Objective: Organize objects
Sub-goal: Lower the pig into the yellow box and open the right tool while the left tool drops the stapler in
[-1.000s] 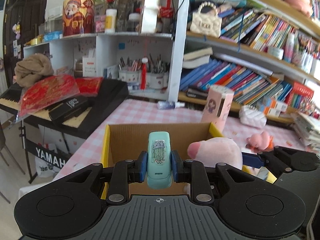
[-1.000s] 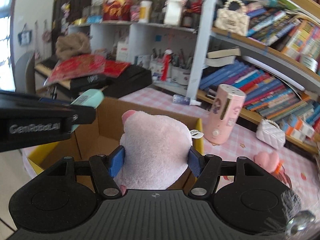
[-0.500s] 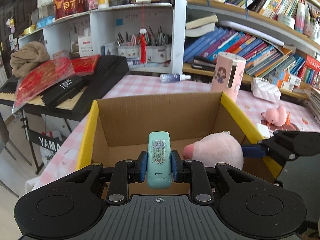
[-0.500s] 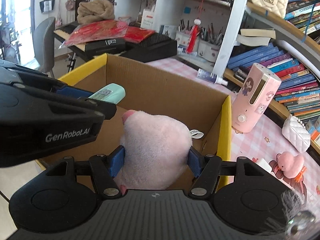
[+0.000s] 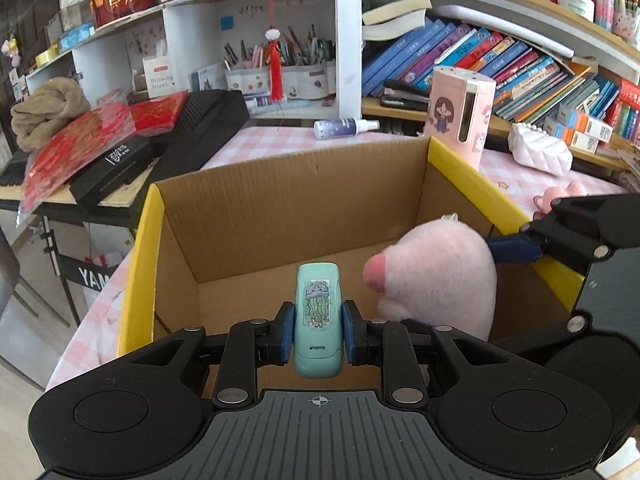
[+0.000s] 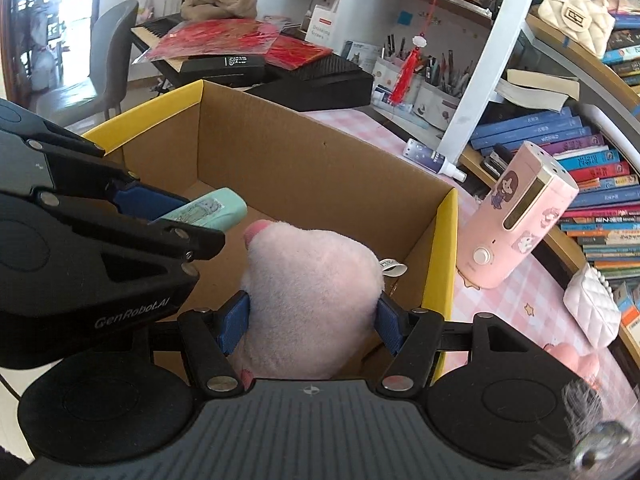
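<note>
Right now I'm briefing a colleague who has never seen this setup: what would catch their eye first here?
Most likely the pink plush toy, squeezed between the right gripper pads above the open cardboard box with yellow flaps. Beside it, the left gripper clamps a small mint-green device bearing a sticker, also over the box. Behind, a pink cartoon-decorated canister stands on the checked tablecloth before crowded bookshelves.
</note>
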Tool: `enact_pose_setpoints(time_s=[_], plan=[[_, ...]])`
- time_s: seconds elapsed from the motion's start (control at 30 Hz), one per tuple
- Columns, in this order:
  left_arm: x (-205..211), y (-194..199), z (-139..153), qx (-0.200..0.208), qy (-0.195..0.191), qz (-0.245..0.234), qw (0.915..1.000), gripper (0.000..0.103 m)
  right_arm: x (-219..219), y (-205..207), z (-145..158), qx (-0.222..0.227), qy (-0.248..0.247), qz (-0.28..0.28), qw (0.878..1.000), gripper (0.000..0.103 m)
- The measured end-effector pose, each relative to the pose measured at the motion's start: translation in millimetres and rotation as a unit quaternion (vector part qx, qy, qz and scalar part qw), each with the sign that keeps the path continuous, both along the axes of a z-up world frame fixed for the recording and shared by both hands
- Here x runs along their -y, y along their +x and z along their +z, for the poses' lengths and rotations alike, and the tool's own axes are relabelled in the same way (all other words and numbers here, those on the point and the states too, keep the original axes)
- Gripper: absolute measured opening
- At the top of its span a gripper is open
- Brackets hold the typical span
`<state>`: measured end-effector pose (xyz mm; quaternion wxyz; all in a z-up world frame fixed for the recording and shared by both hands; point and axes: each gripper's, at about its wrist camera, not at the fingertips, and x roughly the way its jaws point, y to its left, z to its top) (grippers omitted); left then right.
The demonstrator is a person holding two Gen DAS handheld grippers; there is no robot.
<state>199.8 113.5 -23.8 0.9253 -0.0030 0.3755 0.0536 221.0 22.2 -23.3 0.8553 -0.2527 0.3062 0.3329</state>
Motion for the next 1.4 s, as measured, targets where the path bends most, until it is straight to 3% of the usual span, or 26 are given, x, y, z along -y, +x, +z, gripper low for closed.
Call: enact_pose_setpoints(time_s=[0.37,0.53,0.8,0.93,0.97,1.17,1.4], plan=[[1,1,-2,0.000,0.006,0.021,0.9998,0.023,1,1,1,-0.001,0.002,0.008,1.000,0.064],[3,-4,3,0.019,0.005,0.023,0.9995,0.026,1,2,1,0.000,0.003,0.008,1.000,0.065],[4,-22,27,0.068,-0.002,0.033,0.9971,0.049,6,-9,12,0.021,0.039,0.002,0.999,0.075],[3,-37,44,0.099,0.002,0.037,0.9944,0.055,9,-20,25,0.038,0.058,-0.005,0.998,0.075],[3,-42,48,0.104,0.004,0.038,0.9938,0.061,10,-23,29,0.042,0.064,-0.009,0.997,0.075],[3,-75,67,0.136,0.012,0.046,0.9896,0.079,25,-47,51,0.074,0.088,-0.039,0.993,0.077],[6,-113,75,0.158,0.017,0.046,0.9862,0.088,52,-79,66,0.101,0.114,-0.105,0.983,0.080]])
